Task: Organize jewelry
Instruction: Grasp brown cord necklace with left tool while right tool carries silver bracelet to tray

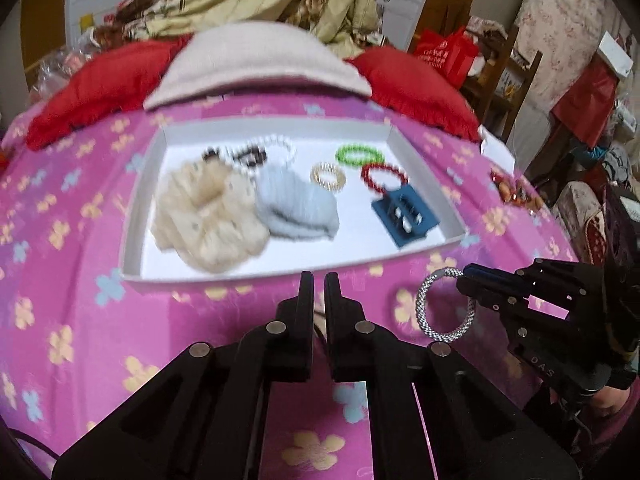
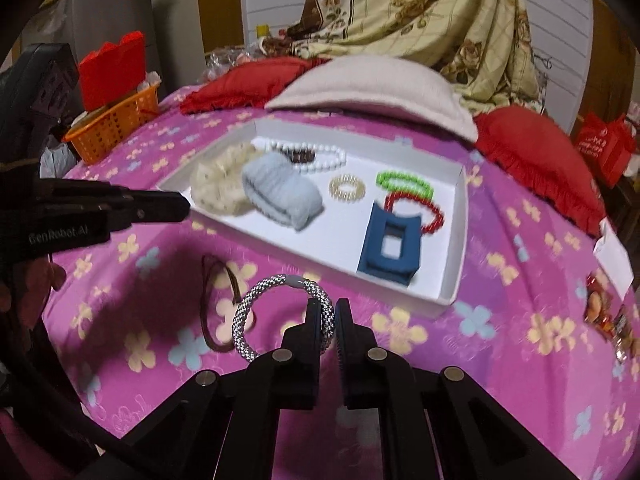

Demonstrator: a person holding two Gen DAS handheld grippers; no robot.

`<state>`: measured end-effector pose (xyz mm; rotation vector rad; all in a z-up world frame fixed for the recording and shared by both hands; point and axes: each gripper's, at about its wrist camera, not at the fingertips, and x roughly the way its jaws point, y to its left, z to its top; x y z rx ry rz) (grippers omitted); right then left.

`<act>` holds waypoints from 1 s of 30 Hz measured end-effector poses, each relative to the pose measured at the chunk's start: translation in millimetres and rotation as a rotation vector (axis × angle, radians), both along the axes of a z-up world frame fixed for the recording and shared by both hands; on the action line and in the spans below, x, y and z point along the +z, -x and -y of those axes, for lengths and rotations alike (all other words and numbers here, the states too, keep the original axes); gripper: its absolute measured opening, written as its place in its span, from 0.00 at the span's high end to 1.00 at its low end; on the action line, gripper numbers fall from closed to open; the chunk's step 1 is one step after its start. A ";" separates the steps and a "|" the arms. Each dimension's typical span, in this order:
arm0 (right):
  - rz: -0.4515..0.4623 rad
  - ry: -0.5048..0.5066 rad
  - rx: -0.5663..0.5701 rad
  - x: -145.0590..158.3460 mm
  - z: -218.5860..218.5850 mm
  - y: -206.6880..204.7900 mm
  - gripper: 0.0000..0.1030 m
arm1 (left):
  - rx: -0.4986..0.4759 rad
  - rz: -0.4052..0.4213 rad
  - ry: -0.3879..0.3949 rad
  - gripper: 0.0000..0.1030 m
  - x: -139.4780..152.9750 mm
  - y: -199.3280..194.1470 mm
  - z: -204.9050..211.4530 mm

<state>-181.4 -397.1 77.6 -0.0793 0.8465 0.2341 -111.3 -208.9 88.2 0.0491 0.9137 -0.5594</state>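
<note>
Jewelry is lying spread across a shallow white tray [image 2: 452, 292] that is sitting on a pink floral bedspread [image 2: 500, 360]. Inside the tray, a cream scrunchie [image 2: 216, 188] is resting against a pale blue scrunchie [image 2: 284, 192], with a white bead necklace [image 2: 320, 158] and a dark beaded piece [image 2: 302, 155] lying behind them. A small gold coil ring [image 2: 347, 188] is sitting near the middle, a green bead bracelet [image 2: 404, 184] is touching a red bead bracelet [image 2: 428, 212] on the right side, and a blue hair claw [image 2: 390, 248] is overlapping the red one at the front. The right gripper [image 2: 327, 320] is clamping its fingers on a silver braided bracelet [image 2: 256, 312], which is hanging upright just in front of the tray's near wall, over the bedspread and outside the tray. A thin brown hair tie [image 2: 216, 300] is lying on the bedspread just left of that bracelet. The left gripper [image 1: 319, 284] is hovering above the bedspread near the tray's front edge, its fingers standing nearly together with only a narrow slit between them and gripping nothing. Red cushions [image 2: 540, 152] and a pale pillow [image 2: 372, 88] are lying beyond the tray, and an orange basket [image 2: 112, 128] is sitting off to the left.
</note>
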 end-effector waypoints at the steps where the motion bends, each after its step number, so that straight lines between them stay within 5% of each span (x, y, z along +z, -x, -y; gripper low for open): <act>1: 0.006 0.002 -0.002 3.2 0.8 -0.9 0.94 | 0.006 0.008 0.005 0.96 5.5 -1.3 -3.0; 8: 0.006 -0.008 -0.011 6.4 5.7 -1.1 0.94 | 0.013 -0.044 0.029 0.94 6.6 -1.2 -10.2; 12: -0.012 -0.003 -0.007 -0.4 5.2 2.2 0.94 | 0.034 -0.118 -0.009 0.52 -26.8 0.3 0.3; 16: -0.025 0.002 -0.007 -4.7 7.1 5.1 0.94 | 0.090 -0.169 -0.026 0.48 -59.0 -6.8 8.4; 20: -0.030 -0.002 -0.012 -7.7 9.6 6.7 0.94 | 0.133 -0.146 -0.019 0.54 -69.7 -13.6 14.0; 22: -0.035 -0.001 -0.012 -9.6 9.8 6.2 0.94 | 0.121 -0.185 -0.017 0.96 -73.7 -19.4 19.0; 30: -0.025 -0.008 -0.017 -4.2 14.3 3.9 0.94 | 0.043 -0.133 0.001 0.97 -40.8 -12.6 14.3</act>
